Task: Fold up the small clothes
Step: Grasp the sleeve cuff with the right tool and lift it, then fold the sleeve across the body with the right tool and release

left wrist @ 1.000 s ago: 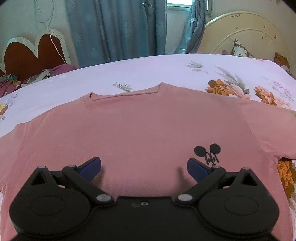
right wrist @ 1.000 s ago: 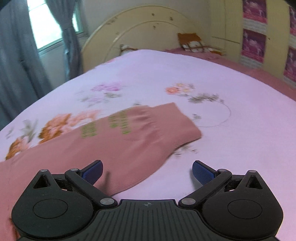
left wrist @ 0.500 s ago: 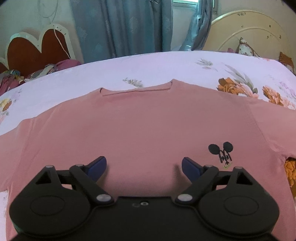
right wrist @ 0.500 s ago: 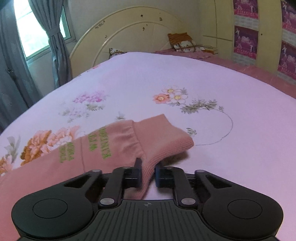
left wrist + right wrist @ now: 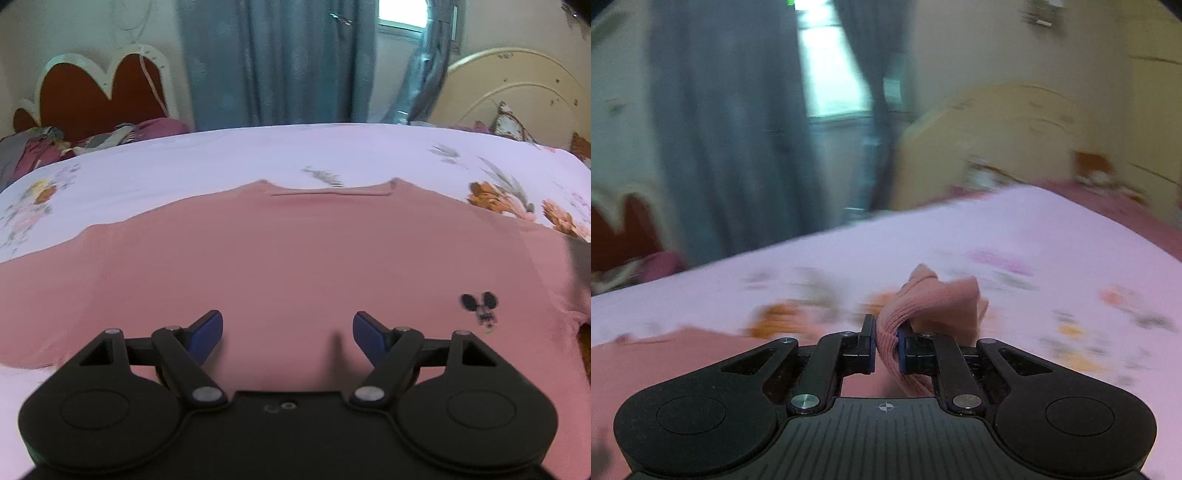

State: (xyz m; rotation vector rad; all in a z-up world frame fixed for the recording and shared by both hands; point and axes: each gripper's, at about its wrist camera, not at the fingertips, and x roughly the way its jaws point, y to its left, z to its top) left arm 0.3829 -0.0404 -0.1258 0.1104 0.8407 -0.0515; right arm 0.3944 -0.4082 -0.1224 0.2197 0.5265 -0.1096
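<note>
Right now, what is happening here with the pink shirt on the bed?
A person is folding a small pink knitted long-sleeve shirt spread flat on a floral pale-pink bedsheet. The right gripper is shut on the ribbed sleeve cuff and holds it lifted above the bed; that view is blurred by motion. The left gripper is open above the shirt's body and grips nothing.

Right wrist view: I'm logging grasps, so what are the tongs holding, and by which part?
The right tongs are shut on the pink sweater, pinching the ribbed sleeve cuff. The left tongs hold nothing.
</note>
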